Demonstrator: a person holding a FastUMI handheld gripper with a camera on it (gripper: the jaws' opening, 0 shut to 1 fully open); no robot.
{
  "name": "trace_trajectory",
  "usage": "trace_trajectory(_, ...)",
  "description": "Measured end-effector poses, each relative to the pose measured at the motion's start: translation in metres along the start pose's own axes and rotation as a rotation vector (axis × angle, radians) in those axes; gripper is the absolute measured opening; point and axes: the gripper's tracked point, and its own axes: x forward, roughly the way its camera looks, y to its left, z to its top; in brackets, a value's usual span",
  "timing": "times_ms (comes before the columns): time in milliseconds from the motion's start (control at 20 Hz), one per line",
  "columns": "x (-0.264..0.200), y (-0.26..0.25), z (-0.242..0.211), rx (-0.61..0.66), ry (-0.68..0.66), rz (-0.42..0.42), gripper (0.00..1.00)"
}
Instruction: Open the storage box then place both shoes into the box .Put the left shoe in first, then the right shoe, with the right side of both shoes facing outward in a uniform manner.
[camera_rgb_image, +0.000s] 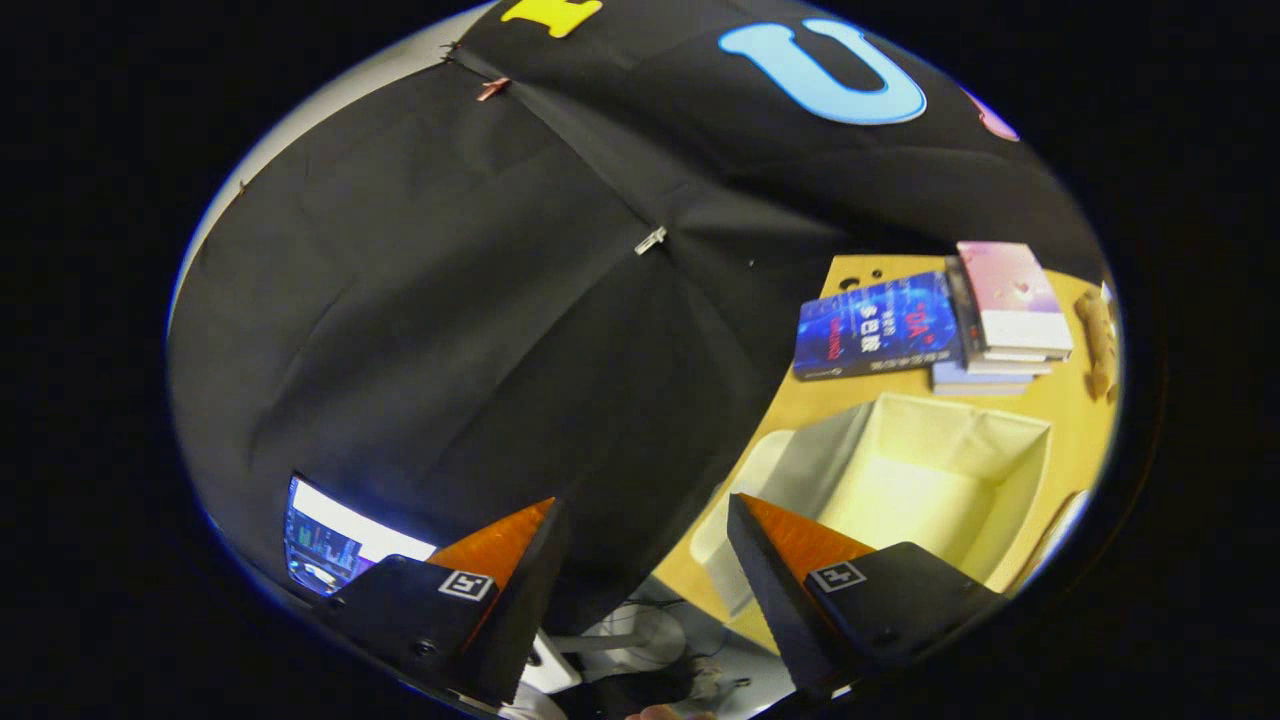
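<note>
The gripper (645, 520) hangs in the air with its two fingers spread wide apart and nothing held between them, tilted so that the booth's black cloth wall (450, 330) fills most of what lies beyond the tips. Just ahead of the right-hand finger, toward 2 o'clock from it, the storage box (1010, 440) stands open on a yellow wooden table (800, 400), its pale fabric lining bare inside and its white lid or flap (745, 490) lying off the near side, next to that finger's tip. The shoes cannot be made out anywhere on the tabletop. Farther out, at 1 o'clock from the box, a blue book (870, 325) lies flat beside a short stack of books (1000, 310) topped by a pink-and-white cover, the two touching. At 3 o'clock from the stack, near the table's far edge, sits a small tan object (1097, 340), too blurred to identify. Beyond the left-hand finger, at about 10 o'clock from its base, a lit screen (335, 545) glows below the cloth. Between the fingers and lower down, a pale floor shows with a white round-based stand (640, 635) and dark cables.
</note>
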Motion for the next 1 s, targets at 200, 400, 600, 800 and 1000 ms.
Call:
trace_trajectory(200,-0.051,-0.042,0.018,-0.085,-0.122,-0.085,0.98)
trace_trajectory(400,-0.105,-0.108,0.022,-0.161,-0.202,-0.242,0.99)
trace_trajectory(600,-0.151,-0.18,0.007,-0.154,-0.222,-0.404,0.99)
trace_trajectory(800,-0.192,-0.256,-0.024,-0.07,-0.205,-0.554,0.99)
trace_trajectory(1000,-0.229,-0.323,-0.068,-0.028,-0.158,-0.703,0.99)
